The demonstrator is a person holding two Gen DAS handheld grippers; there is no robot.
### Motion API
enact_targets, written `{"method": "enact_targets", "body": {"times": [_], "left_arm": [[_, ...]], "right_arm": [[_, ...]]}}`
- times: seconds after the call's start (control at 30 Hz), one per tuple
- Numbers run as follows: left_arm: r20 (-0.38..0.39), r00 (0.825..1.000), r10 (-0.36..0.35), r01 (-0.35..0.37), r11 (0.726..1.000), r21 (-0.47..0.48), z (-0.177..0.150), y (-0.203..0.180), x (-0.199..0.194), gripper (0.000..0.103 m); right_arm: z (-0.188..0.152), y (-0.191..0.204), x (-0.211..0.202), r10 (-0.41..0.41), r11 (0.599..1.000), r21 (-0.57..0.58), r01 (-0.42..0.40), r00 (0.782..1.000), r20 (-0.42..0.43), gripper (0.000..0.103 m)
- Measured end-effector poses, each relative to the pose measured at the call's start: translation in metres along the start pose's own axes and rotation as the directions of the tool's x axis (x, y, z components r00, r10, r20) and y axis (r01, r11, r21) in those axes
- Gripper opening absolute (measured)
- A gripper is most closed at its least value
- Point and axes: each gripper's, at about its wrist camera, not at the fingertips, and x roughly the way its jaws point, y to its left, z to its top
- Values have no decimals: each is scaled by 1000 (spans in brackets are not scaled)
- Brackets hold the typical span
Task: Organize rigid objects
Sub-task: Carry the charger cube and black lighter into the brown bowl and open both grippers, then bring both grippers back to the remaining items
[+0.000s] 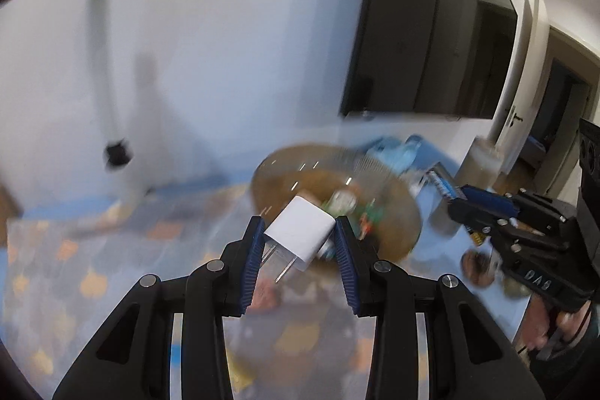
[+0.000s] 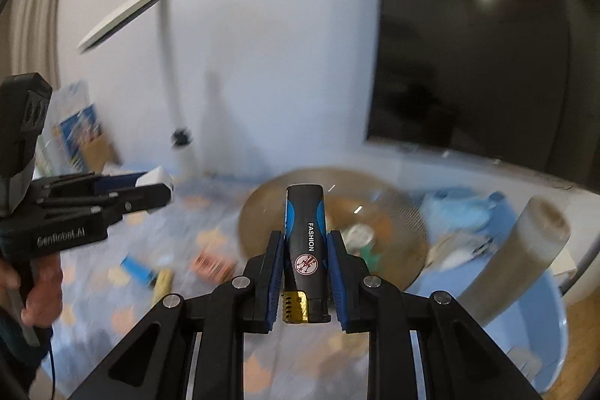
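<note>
A white wall (image 1: pixel 232 44) fills the back of both views, with a dark wall-mounted television (image 1: pixel 431 36) on the right and a doorway with a door handle (image 1: pixel 515 117) at the far right of the left wrist view. A white desk lamp (image 2: pixel 123 14) with a round flat head stands against the wall on a curved stem.

Below, the table (image 1: pixel 75 268) is covered by a light blue cloth patterned with orange shapes; most of it is blurred. On it sits a round brownish glass bowl (image 2: pixel 262 201) holding small, indistinct items. Beside the bowl lie a blue crumpled bag (image 2: pixel 461 208) and a tall clear glass (image 2: pixel 525 250). Small packets lie loose on the cloth, among them a blue one (image 2: pixel 137 267) and a yellow one (image 2: pixel 161 283).

The left gripper (image 1: pixel 298 237) is above the near rim of the bowl, its jaws grasping a white plug-in charger cube (image 1: pixel 300 231) by two opposite sides. The cube is tilted, its metal prongs (image 1: pixel 285 267) pointing down and back towards the camera.

The right gripper (image 2: pixel 304 248) has its jaws clenched on a black-and-blue lighter (image 2: pixel 305 238) printed "FASHION". Its long axis runs straight along the fingers, the gold metal head towards the camera and the base pointing away at the bowl.

A hand (image 2: pixel 41 291) grips the left handle.
</note>
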Motion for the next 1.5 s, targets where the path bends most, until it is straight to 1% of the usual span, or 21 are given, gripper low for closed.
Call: {"method": "enact_targets", "body": {"times": [0.07,0.17,0.27,0.33,0.4,0.53,0.7,0.77,0.8,0.87,0.93,1.0,1.07,1.1,1.13,1.23,1.3,1.37,1.4,1.43,1.5], "left_arm": [[1,1000,15,-15,1000,16,11,-15,16,34],[-43,999,-7,7,1000,4,16,-27,51,34],[-98,995,-6,5,1000,-11,12,-33,88,34],[-137,990,-11,8,1000,-22,6,-35,104,34],[-159,986,-52,46,998,-43,-1,-37,116,34],[-173,985,-27,25,1000,-15,-6,-45,128,34],[-164,985,-43,39,999,-27,-2,-48,128,35],[-160,987,-34,29,999,-30,1,-48,126,52],[-162,987,-21,15,999,-35,2,-45,123,66],[-144,989,-16,9,999,-49,1,-37,110,65],[-120,992,-41,34,998,-59,1,-27,87,65],[-73,997,-24,20,998,-56,2,-19,55,65],[-26,1000,-4,2,998,-65,4,-7,18,66],[-12,1000,0,-1,997,-71,6,-2,7,66],[21,1000,16,-14,997,-81,6,7,-17,66],[81,994,73,-65,993,-98,1,27,-64,66],[101,988,116,-104,988,-114,-10,43,-88,66],[92,981,169,-154,977,-149,-31,63,-103,72],[72,979,190,-175,969,-172,-44,74,-107,73],[48,976,211,-198,962,-190,-57,85,-106,73],[-5,962,274,-269,941,-206,-85,104,-99,73]], "right_arm": [[9,-15,13,-53,998,42,53,999,6,22],[9,-33,42,-60,993,97,64,997,-50,22],[0,-44,65,-80,990,107,92,991,-109,22],[-8,-50,74,-94,988,110,109,986,-135,22],[-17,-58,82,-87,986,127,108,983,-159,22],[-24,-71,90,-87,981,156,115,980,-181,22],[-16,-82,92,-83,971,208,119,981,-176,24],[-15,-87,97,-72,964,238,119,978,-198,34],[-17,-90,97,-70,959,256,122,977,-203,39],[-21,-93,91,-46,951,292,106,978,-205,39],[-22,-92,80,-35,946,311,97,980,-198,39],[-18,-86,67,-32,948,307,90,982,-188,40],[-11,-75,52,-12,951,303,63,986,-167,47],[-8,-67,43,6,953,302,40,989,-150,52],[-5,-59,36,23,955,296,18,991,-134,55],[2,-21,15,76,967,250,-50,993,-94,57],[-2,11,6,119,972,212,-99,989,-85,62],[-12,40,6,155,975,178,-136,983,-98,69],[-20,54,8,166,976,162,-148,980,-108,77],[-33,72,13,171,978,142,-153,978,-124,79],[-54,96,23,180,980,114,-164,972,-151,79]]}}
